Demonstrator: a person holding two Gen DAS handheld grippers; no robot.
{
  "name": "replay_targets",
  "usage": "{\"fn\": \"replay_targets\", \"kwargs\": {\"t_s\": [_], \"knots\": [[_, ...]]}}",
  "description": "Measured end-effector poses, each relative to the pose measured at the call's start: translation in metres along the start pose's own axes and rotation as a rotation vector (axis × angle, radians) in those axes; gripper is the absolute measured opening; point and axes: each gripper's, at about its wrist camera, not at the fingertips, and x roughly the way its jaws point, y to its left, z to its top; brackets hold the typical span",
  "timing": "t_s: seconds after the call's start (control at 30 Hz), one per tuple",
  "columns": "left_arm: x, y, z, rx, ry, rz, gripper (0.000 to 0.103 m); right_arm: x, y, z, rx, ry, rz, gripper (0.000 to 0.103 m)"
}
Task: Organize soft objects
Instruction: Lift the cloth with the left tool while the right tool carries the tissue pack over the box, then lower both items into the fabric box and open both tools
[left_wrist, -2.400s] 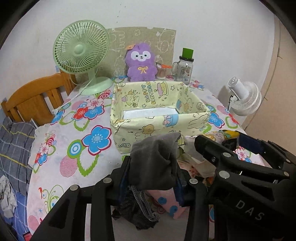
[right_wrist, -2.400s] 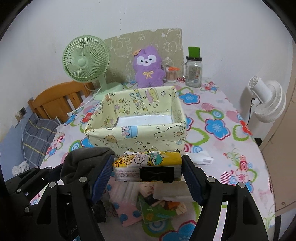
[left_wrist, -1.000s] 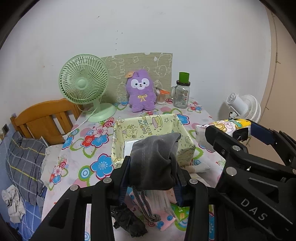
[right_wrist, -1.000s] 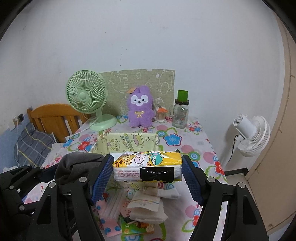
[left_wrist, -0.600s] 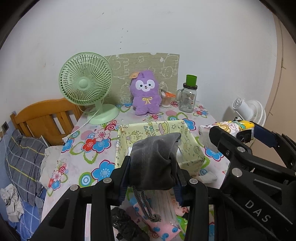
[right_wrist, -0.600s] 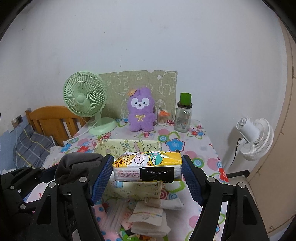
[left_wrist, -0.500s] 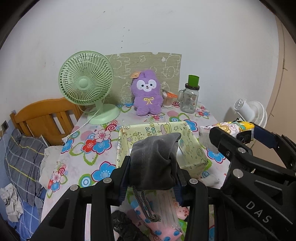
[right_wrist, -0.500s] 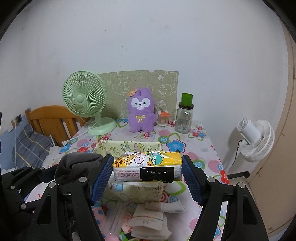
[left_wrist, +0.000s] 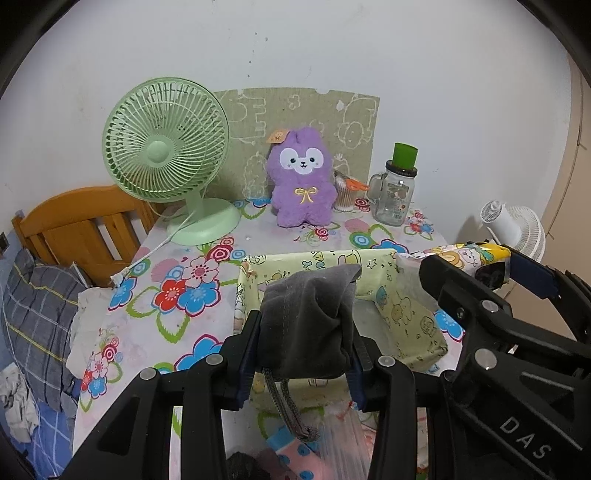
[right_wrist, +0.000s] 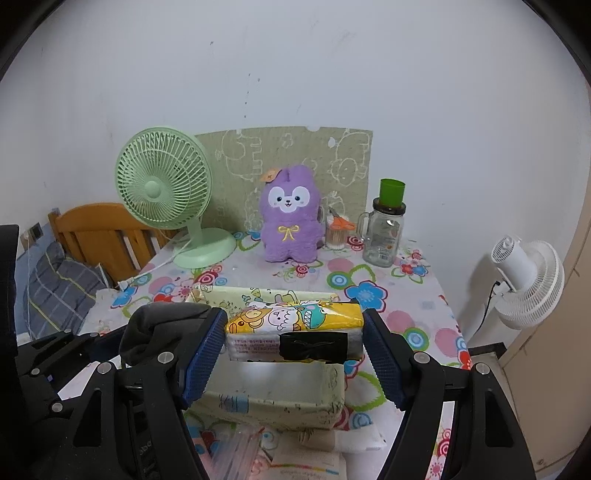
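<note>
Pads of the left gripper (left_wrist: 301, 345) are clamped on a grey drawstring pouch (left_wrist: 308, 325), its cloth bulging up between them and its cord (left_wrist: 286, 410) dangling below. The right gripper (right_wrist: 293, 341) is closed across the short ends of a tissue pack (right_wrist: 293, 332) in a printed yellow wrapper, held level. Both loads hang in the air just over the near side of the yellow fabric box (left_wrist: 406, 314), which sits on the flowered tablecloth (left_wrist: 147, 280); its inside looks mostly bare, though the pouch hides part of it. The pouch is likely light and limp, so it should sag and slump wherever it is let go, and the loose cord may catch on the box rim; a hold across its bunched middle, as now, suits it. The tissue pack is likely light and squashy with a slick film, so pinching end to end could let it bow or slide; a moderate squeeze seems right. Near the table's front edge lie more soft packets, one pink one (left_wrist: 295, 452) among them. At the back stand a green fan (right_wrist: 166, 192), a purple plush toy (right_wrist: 290, 221) and a glass jar (right_wrist: 384, 236).
</note>
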Motion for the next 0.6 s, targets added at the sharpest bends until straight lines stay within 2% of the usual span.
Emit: {"fn": "replay_targets", "kwargs": {"t_s": [0.4,0.6], "knots": [[0.045,0.009,0.007,-0.042,0.077,0.006,0.042,0.046,-0.006,0.006,0.032,0.061,0.019,0.076],[0.066,0.007,0.006,-0.023,0.121,0.002,0.043,0.070,-0.008,0.007,0.039,0.098,0.012,0.076]]}}
